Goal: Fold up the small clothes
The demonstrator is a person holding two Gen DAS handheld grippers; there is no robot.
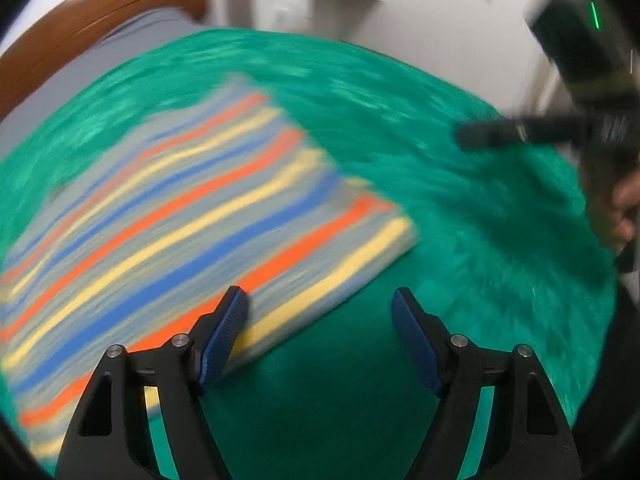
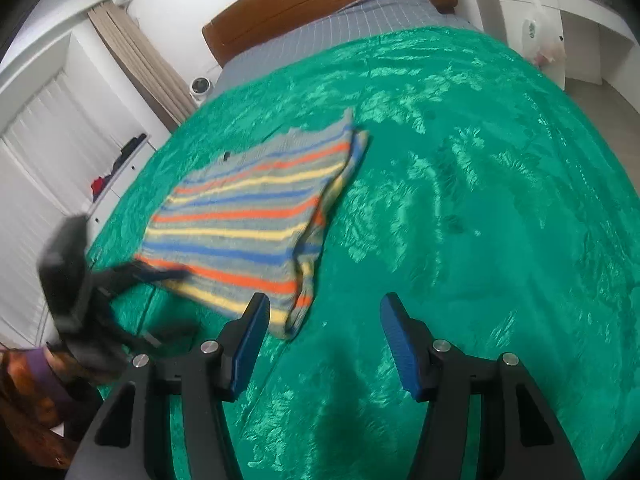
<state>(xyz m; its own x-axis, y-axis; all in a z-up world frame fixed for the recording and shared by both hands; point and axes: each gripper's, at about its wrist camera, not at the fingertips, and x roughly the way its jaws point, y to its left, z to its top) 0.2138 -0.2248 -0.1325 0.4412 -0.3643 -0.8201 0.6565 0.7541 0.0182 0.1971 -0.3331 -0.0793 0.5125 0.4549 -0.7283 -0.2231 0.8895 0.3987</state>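
striped garment: lies flat, partly folded, centre-left of frame on green bedspread for folding. left gripper, right gripper: jaws apart, empty, over its near edge.

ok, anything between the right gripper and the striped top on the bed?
Nothing visible. The right gripper is open and empty above the green blanket, with the striped top lying flat just ahead of its left finger. The left gripper, also open, is at the top's opposite edge, not in the path.
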